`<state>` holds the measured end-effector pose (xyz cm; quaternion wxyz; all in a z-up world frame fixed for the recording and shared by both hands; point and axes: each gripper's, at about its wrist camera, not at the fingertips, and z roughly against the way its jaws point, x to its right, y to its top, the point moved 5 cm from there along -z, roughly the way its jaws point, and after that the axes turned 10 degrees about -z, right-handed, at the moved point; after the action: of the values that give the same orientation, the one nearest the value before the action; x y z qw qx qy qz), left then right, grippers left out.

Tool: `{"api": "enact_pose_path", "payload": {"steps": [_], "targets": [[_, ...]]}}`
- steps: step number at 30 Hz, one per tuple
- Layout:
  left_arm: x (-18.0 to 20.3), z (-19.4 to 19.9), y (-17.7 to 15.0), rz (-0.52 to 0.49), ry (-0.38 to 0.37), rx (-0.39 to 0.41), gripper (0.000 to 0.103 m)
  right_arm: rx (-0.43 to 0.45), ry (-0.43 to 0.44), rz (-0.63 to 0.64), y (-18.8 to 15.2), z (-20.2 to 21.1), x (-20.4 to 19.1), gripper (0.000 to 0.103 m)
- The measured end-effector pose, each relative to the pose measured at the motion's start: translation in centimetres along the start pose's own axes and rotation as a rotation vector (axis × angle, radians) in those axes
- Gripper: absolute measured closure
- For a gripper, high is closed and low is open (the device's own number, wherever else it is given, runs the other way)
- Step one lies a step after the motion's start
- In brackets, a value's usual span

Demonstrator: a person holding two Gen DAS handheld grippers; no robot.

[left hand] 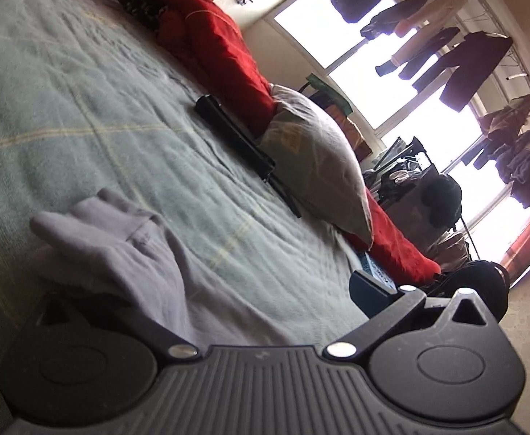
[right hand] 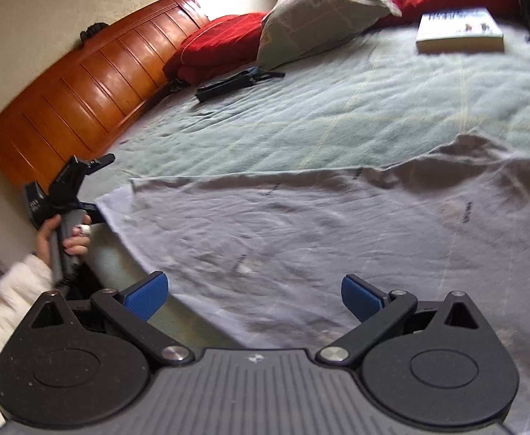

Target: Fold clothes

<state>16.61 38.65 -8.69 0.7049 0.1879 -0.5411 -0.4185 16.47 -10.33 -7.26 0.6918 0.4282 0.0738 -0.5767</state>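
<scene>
The pale grey cotton garment (right hand: 301, 224) lies spread flat on the near part of the pale green quilted bedspread (right hand: 337, 108), with small dark printed marks scattered across it. Its far edge runs roughly straight from left to right, rising into a wrinkled hump at the far right.

Right gripper (right hand: 254, 295): the two blue-padded fingers (right hand: 145, 295) are spread wide apart and grip nothing. They hover over the near edge of the garment.

Left gripper (right hand: 83, 181): in the right wrist view it sits at the left corner of the garment, held by a hand (right hand: 70, 239) in a white fuzzy sleeve (right hand: 11, 301). Its black body touches the cloth edge. In the left wrist view the fabric (left hand: 127, 253) is bunched up and raised over the left finger, hiding that finger; the right finger's blue pad (left hand: 370, 286) stands well to the right. Whether the fingers pinch the cloth cannot be told.

Further objects on the bed: a grey-green pillow (right hand: 315, 11) at the far side, a red folded blanket (right hand: 221, 43) left of it, a black strap-like item (right hand: 235, 81) just in front of the pillow, and a white book (right hand: 459, 30) at the far right. An orange wooden headboard (right hand: 83, 94) borders the bed on the left.
</scene>
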Motion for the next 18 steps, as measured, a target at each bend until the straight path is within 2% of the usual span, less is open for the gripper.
{"api": "enact_pose_path", "payload": {"steps": [4, 7, 12, 18], "targets": [[1.9, 0.8, 0.5, -0.021, -0.004, 0.021, 0.001, -0.086, 0.003, -0.008, 0.8, -1.0, -0.7, 0.000], [3.8, 1.4, 0.7, -0.053, -0.016, 0.035, 0.001, -0.112, -0.027, 0.034, 0.9, -1.7, -1.9, 0.000], [7.1, 1.7, 0.5, -0.107, -0.032, 0.025, 0.001, -0.136, 0.017, 0.091, -0.5, -2.2, -3.4, 0.000], [10.5, 1.7, -0.3, -0.166, -0.070, 0.007, 0.001, -0.150, 0.045, 0.076, -1.0, -1.9, -3.3, 0.000]]}}
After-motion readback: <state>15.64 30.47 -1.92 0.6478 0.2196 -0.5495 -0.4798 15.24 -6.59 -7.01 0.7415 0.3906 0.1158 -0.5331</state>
